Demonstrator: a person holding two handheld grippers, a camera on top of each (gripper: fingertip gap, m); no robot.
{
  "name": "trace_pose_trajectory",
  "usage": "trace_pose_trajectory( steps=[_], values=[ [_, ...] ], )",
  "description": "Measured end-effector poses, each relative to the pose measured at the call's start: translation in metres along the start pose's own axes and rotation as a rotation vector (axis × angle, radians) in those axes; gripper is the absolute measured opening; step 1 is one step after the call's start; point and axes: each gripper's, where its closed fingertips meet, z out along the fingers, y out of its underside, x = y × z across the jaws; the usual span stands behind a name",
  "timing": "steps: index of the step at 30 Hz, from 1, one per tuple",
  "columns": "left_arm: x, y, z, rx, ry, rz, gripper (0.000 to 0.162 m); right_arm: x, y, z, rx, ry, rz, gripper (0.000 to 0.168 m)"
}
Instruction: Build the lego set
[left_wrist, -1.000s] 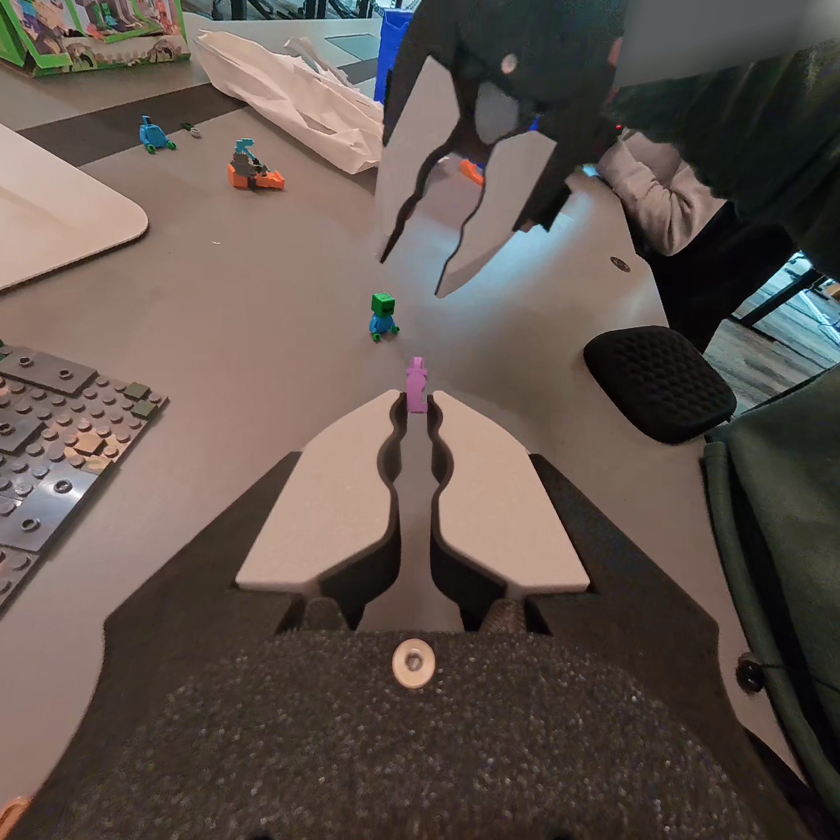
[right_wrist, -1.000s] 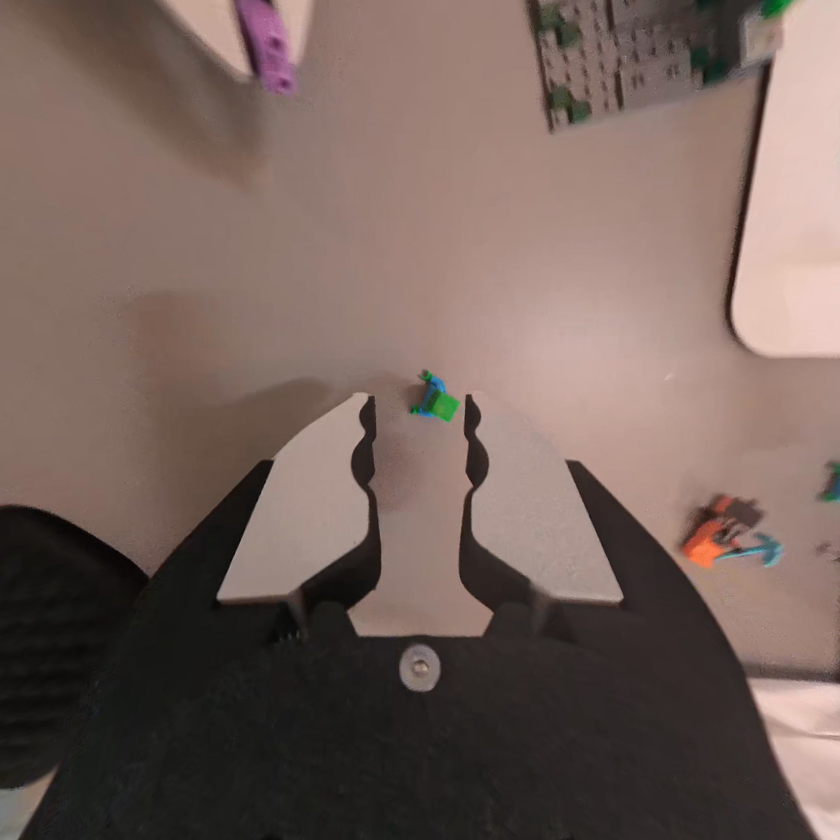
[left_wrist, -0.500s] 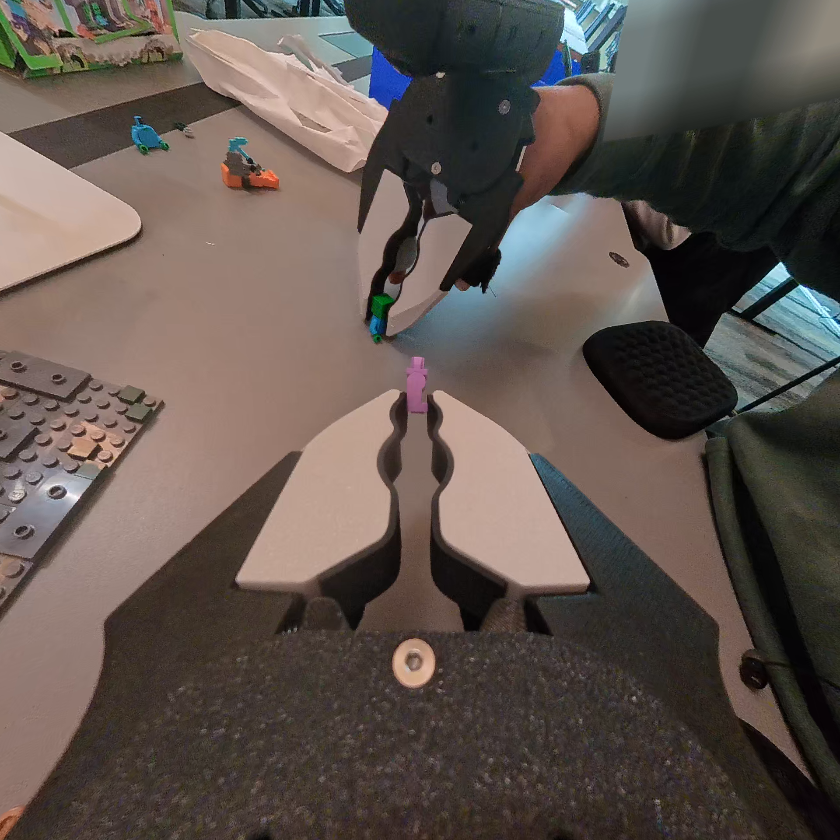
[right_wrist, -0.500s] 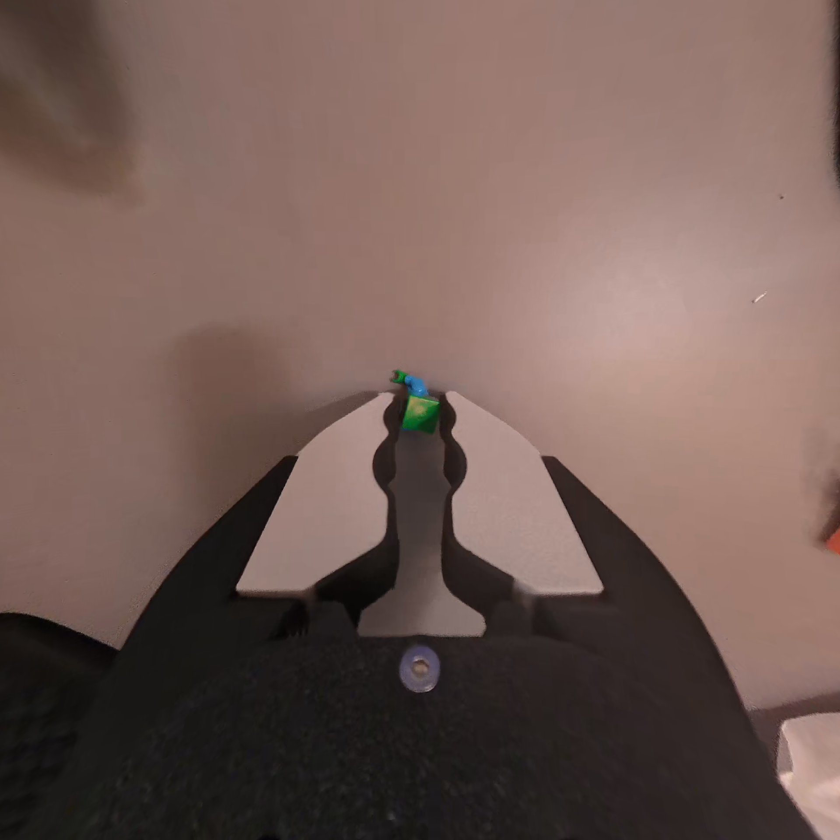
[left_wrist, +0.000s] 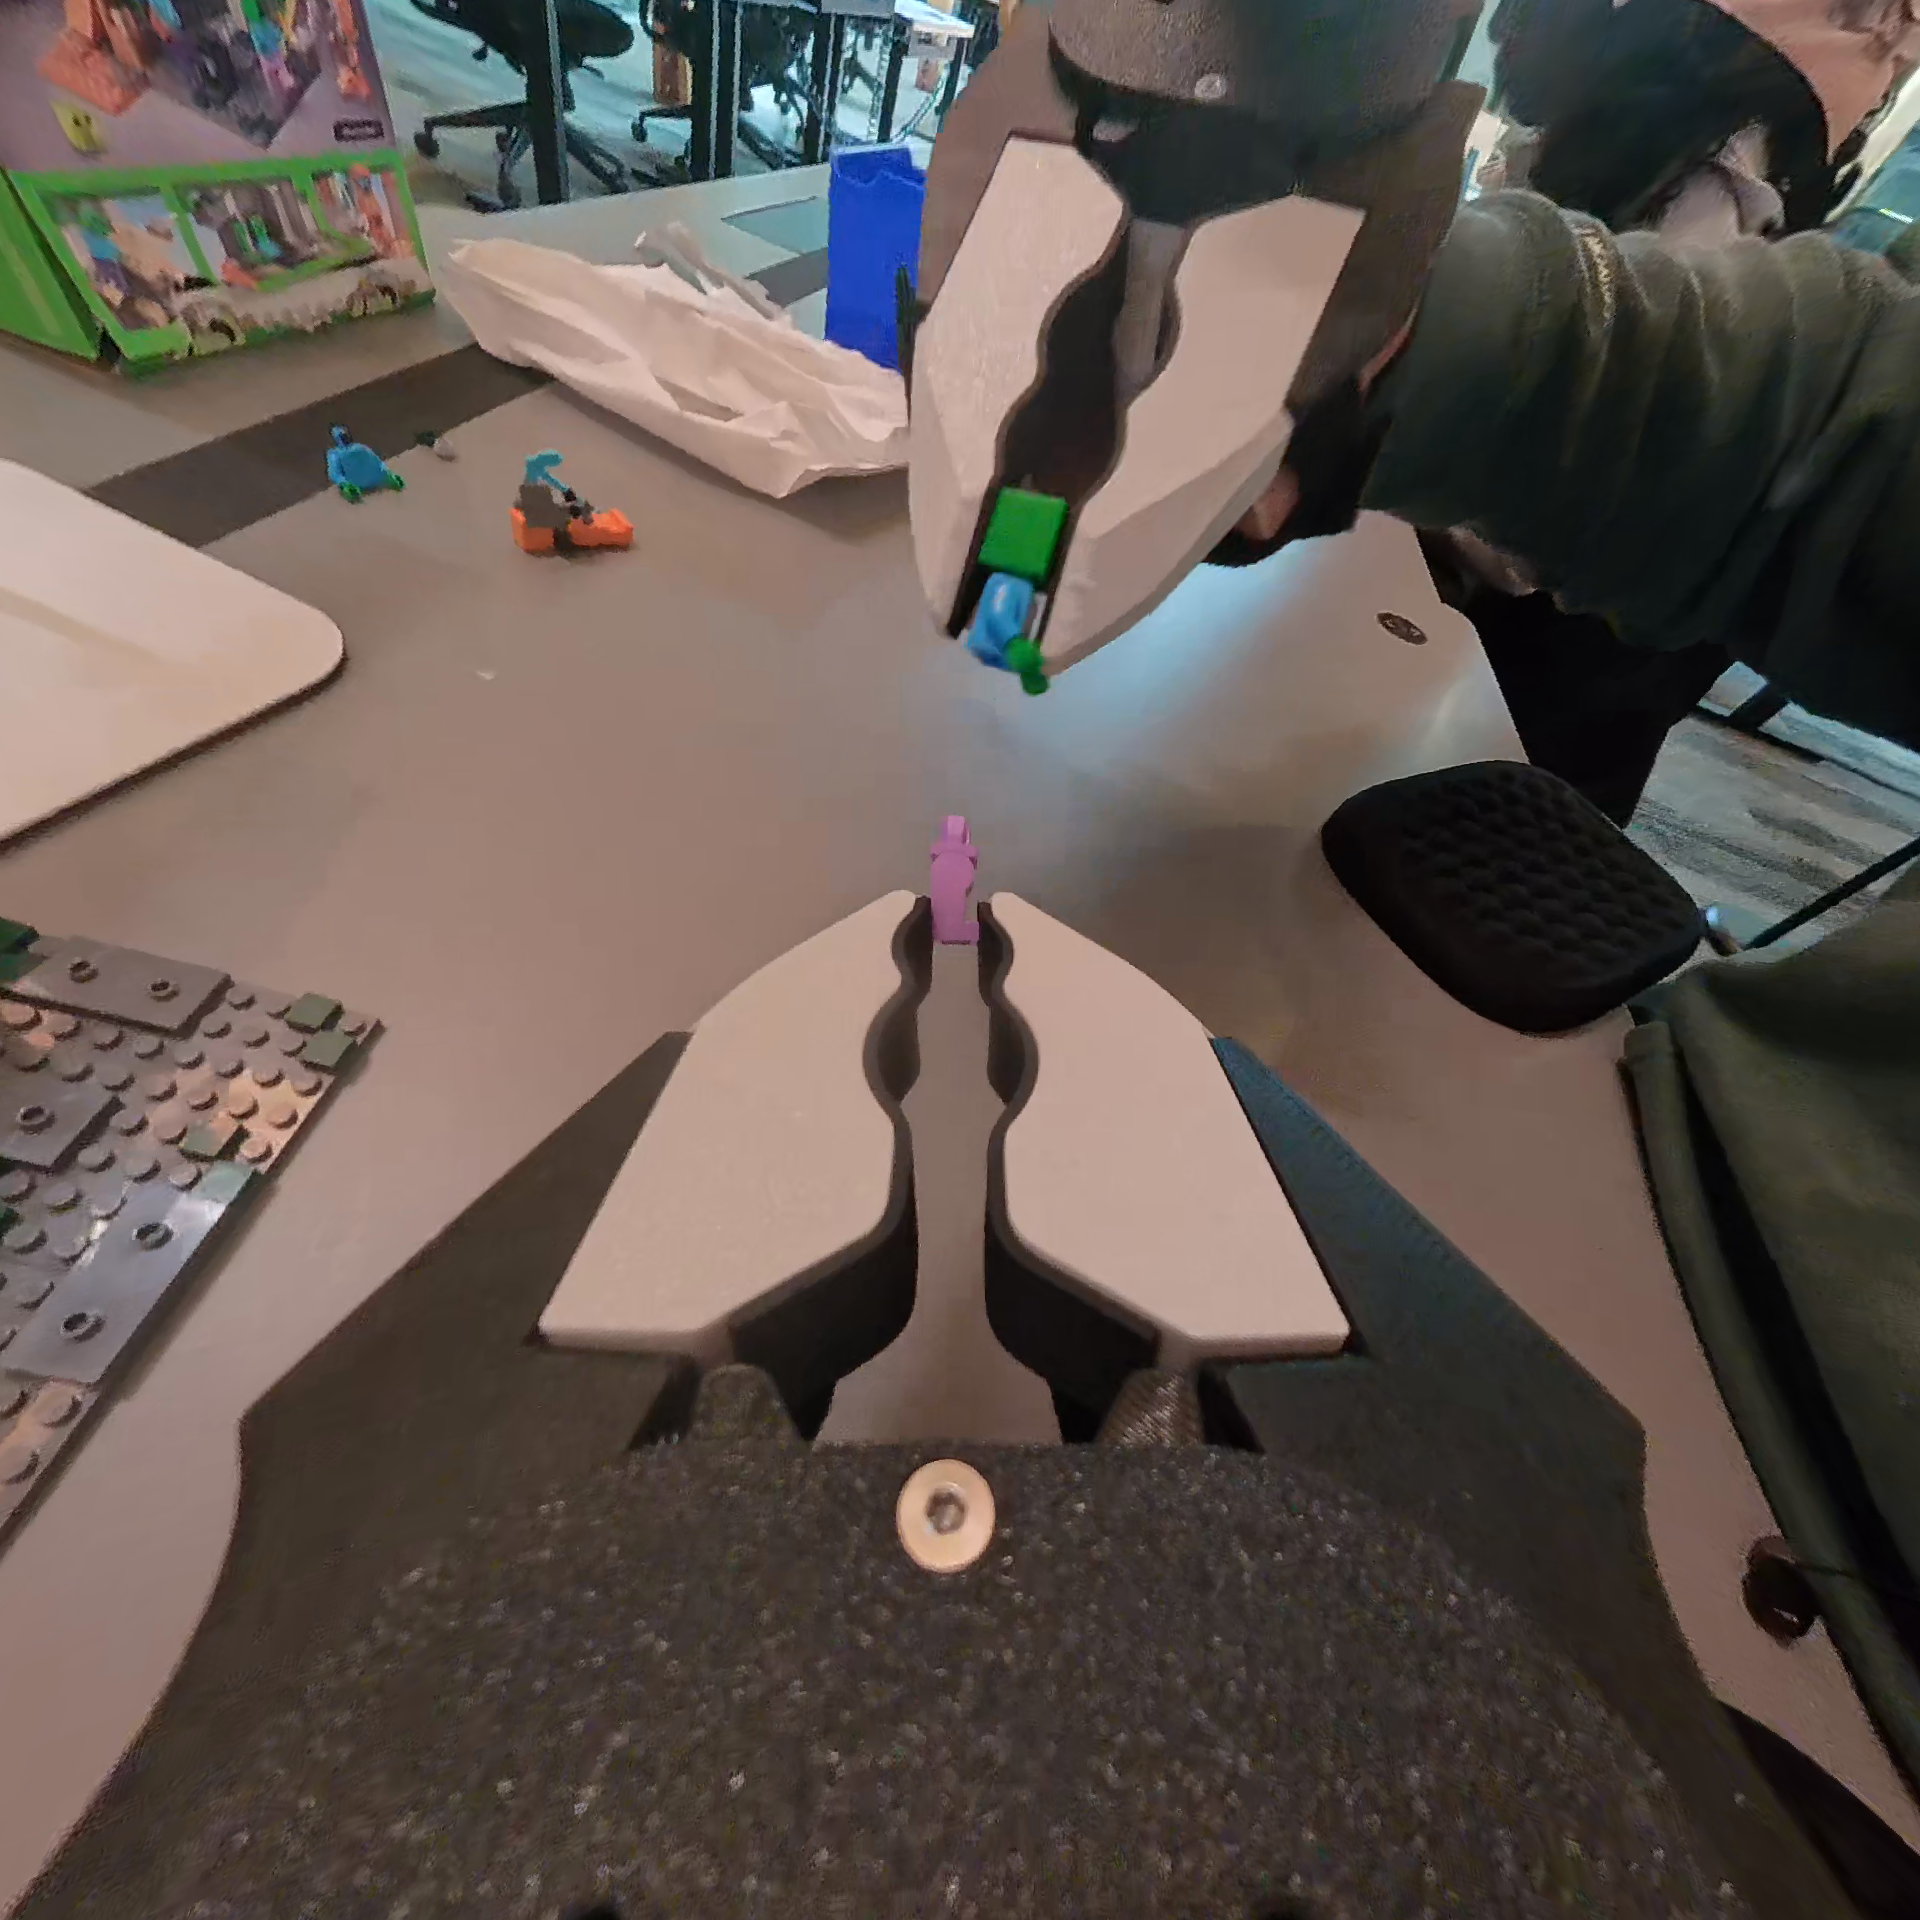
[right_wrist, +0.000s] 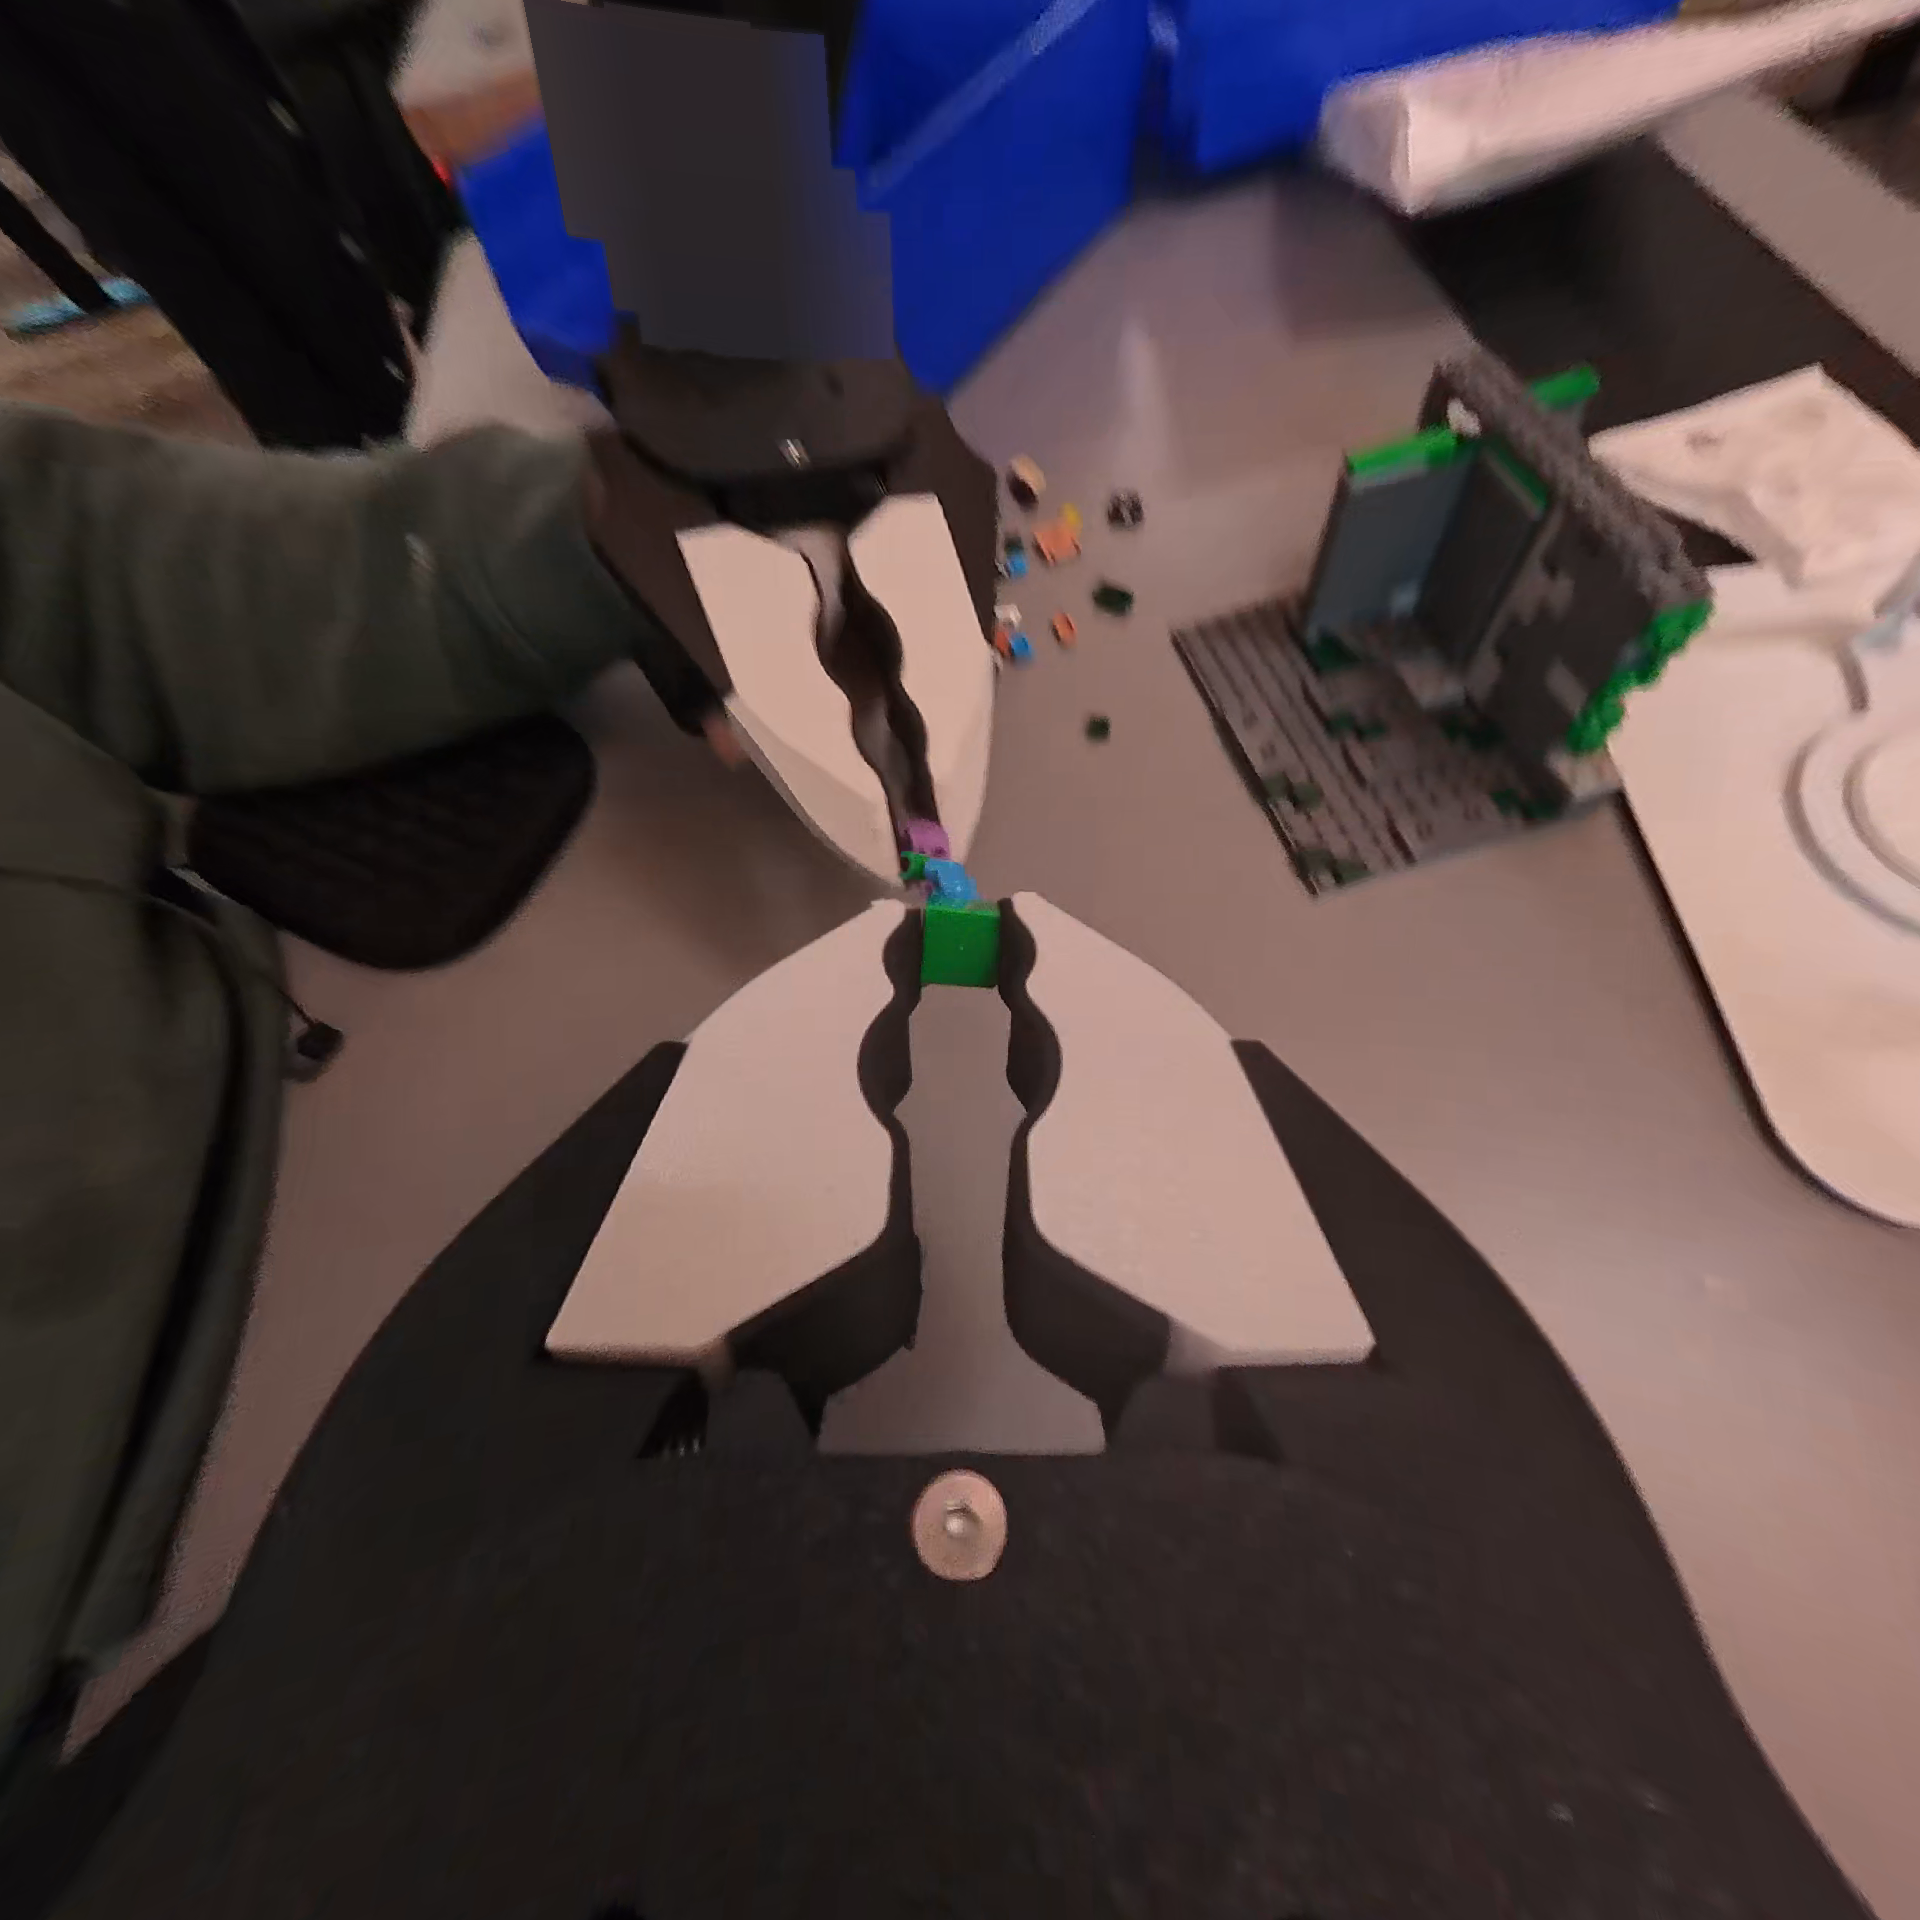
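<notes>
My left gripper (left_wrist: 954, 909) is shut on a small purple lego piece (left_wrist: 952, 878) that sticks out beyond its tips; it also shows in the right wrist view (right_wrist: 923, 836). My right gripper (right_wrist: 961, 914) is shut on a small figure, its pads on the green head (right_wrist: 960, 943), with the blue body (right_wrist: 951, 881) pointing forward. In the left wrist view the right gripper (left_wrist: 1013, 613) hangs above the grey table (left_wrist: 623, 748) and holds the figure (left_wrist: 1013, 582) head up. The two grippers face each other, tips close together.
The grey and green lego build on its baseplate (right_wrist: 1455, 665) stands to the right. Loose small pieces (right_wrist: 1049, 582) lie behind. An orange model (left_wrist: 566, 514), a blue figure (left_wrist: 353, 473), white paper (left_wrist: 675, 353), the set box (left_wrist: 208, 177), a white tray (left_wrist: 125, 623) and a black armrest (left_wrist: 1507, 894) are around. Some 5 cm of space lies between my two pairs of fingers.
My right gripper came down over the green and blue figure, shut on its head, lifted it off the table and turned to face the left gripper. The left gripper kept the purple piece still.
</notes>
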Motion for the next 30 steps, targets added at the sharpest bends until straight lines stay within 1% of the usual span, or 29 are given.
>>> trace_pose_trajectory(
  steps=[3, 9, 14, 19, 30],
  values=[
    [0.008, -0.005, 0.001, 0.020, 0.026, 0.011, 0.008, -0.012, -0.009, 0.001, 0.048, -0.054, 0.007, 0.013],
    [0.024, -0.011, 0.002, 0.038, 0.108, -0.007, 0.008, -0.019, -0.002, 0.007, 0.046, -0.101, -0.003, 0.013],
    [0.028, -0.011, 0.003, 0.037, 0.142, -0.030, 0.008, -0.022, 0.000, 0.009, 0.043, -0.119, -0.004, 0.013],
    [0.029, -0.011, 0.003, 0.048, 0.161, -0.045, 0.008, -0.024, 0.001, 0.010, 0.053, -0.144, 0.018, 0.013],
    [0.035, -0.014, 0.002, 0.056, 0.193, -0.052, 0.008, -0.033, -0.004, 0.007, 0.128, -0.255, 0.113, 0.013]
  ],
)
